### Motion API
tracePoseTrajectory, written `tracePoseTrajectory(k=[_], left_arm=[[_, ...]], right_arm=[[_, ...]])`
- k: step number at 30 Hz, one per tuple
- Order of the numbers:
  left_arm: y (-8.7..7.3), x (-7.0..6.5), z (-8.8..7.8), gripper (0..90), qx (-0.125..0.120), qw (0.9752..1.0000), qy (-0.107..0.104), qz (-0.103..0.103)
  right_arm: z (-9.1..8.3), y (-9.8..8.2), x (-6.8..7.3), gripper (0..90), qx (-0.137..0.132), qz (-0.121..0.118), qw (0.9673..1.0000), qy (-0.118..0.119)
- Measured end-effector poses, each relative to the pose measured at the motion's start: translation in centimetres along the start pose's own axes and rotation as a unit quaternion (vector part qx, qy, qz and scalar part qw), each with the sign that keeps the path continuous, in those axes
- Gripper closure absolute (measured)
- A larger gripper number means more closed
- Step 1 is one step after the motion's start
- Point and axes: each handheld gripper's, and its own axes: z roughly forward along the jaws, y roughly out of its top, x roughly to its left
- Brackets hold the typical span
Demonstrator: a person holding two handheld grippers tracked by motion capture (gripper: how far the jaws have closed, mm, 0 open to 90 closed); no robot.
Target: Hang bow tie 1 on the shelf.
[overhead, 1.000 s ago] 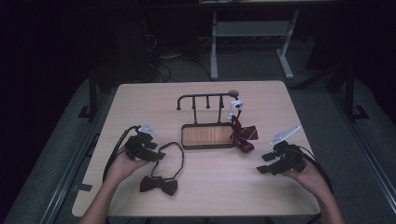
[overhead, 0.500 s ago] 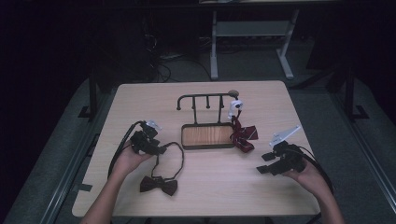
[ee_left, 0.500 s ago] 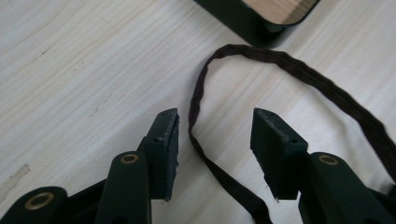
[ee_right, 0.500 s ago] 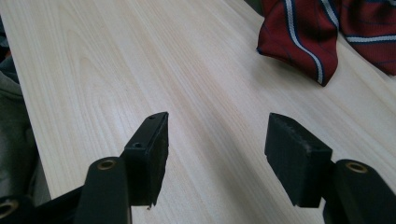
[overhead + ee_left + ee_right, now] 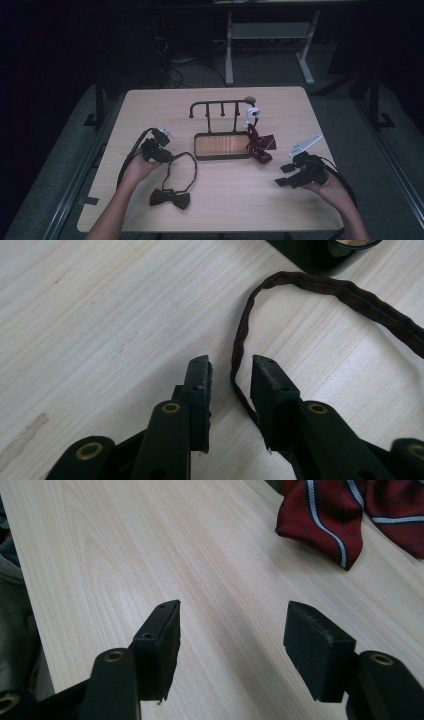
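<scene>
Strap (image 5: 240,347) of dark brown bow tie (image 5: 170,198): thin fabric loop on pale wooden desk (image 5: 220,200), passing between jaws of left hand-held gripper (image 5: 231,371), which have just been closing but stand clear of it. Right hand-held gripper (image 5: 232,625): open, empty, near red striped tie (image 5: 325,520).

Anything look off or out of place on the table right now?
The red striped bow tie droops off the right end of the rack, slumped onto the table beside the tray. Nothing spilled or damaged.
</scene>
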Motion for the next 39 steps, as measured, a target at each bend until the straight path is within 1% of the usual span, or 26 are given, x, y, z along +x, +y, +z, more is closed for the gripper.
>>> tracePoseTrajectory(k=[3,7,9,11,14,18,19,22,23,25,28,30,31,32,33,36,37,39], left_arm=[[0.0,0.0,0.2,73.2,0.005,1.0,-0.002,0.002],[0.1,0.1,0.6,74.9,0.012,0.9999,-0.005,0.0],[0.1,0.1,0.6,77.0,0.013,0.9999,-0.009,-0.001],[0.1,0.1,0.7,78.1,0.014,0.9999,-0.009,0.0],[0.1,0.1,0.8,81.7,0.017,0.9998,-0.013,0.002],[0.1,0.1,0.9,89.3,0.017,0.9996,-0.022,0.002],[0.1,0.1,0.9,89.4,0.017,0.9996,-0.022,0.003],[0.1,0.0,0.9,89.7,0.017,0.9996,-0.02,0.009],[0.0,-0.1,0.8,89.8,0.016,0.9997,-0.02,0.006],[0.1,-0.1,0.6,89.8,0.015,0.9996,-0.02,0.012],[0.0,-0.3,0.2,89.9,0.007,0.9996,-0.024,0.012],[-0.1,-0.4,-0.2,89.9,0.004,0.9995,-0.022,0.02],[-0.2,-0.5,-0.4,89.9,0.001,0.9996,-0.023,0.019],[-0.2,-0.5,-0.6,89.9,-0.003,0.9995,-0.024,0.02],[-0.3,-0.6,-0.8,89.9,-0.006,0.9995,-0.024,0.019],[-0.4,-0.9,-1.4,90.0,-0.008,0.9993,-0.023,0.027],[-0.3,-0.9,-1.7,89.9,-0.005,0.9991,-0.022,0.035],[-0.3,-1.1,-2.1,89.9,-0.011,0.999,-0.026,0.034]], right_arm=[[0.0,0.0,0.0,39.3,0.001,-0.001,1.0,0.0],[0.0,0.0,0.0,39.3,0.0,-0.002,1.0,0.0],[-0.1,0.1,0.1,39.3,-0.005,-0.002,1.0,0.007],[-0.3,0.2,0.3,39.3,-0.01,-0.004,0.9999,0.009],[-0.3,0.3,0.3,39.3,-0.011,-0.005,0.9999,0.009],[-0.2,0.2,0.3,39.3,-0.009,-0.004,0.9999,0.01],[-0.2,0.1,0.2,39.3,-0.008,-0.006,0.9999,0.007],[-0.2,0.1,0.1,39.3,-0.008,-0.002,0.9999,0.009],[-0.1,0.0,0.1,39.3,-0.007,-0.002,0.9999,0.008],[-0.1,0.0,0.1,39.3,-0.006,-0.004,1.0,0.007],[0.0,0.0,0.1,39.3,-0.006,-0.001,1.0,0.008],[0.0,-0.1,0.1,39.4,-0.005,0.0,1.0,0.007],[0.0,-0.1,0.1,39.4,-0.003,0.003,1.0,0.007],[0.0,-0.1,0.0,39.3,-0.003,-0.002,1.0,0.005],[0.0,-0.2,0.0,39.4,-0.003,0.001,1.0,0.007],[0.1,-0.3,-0.2,39.3,-0.002,0.002,1.0,0.005],[0.1,-0.3,-0.2,39.3,-0.002,0.005,1.0,0.007],[0.2,-0.3,-0.3,39.3,-0.002,0.005,1.0,0.005]])
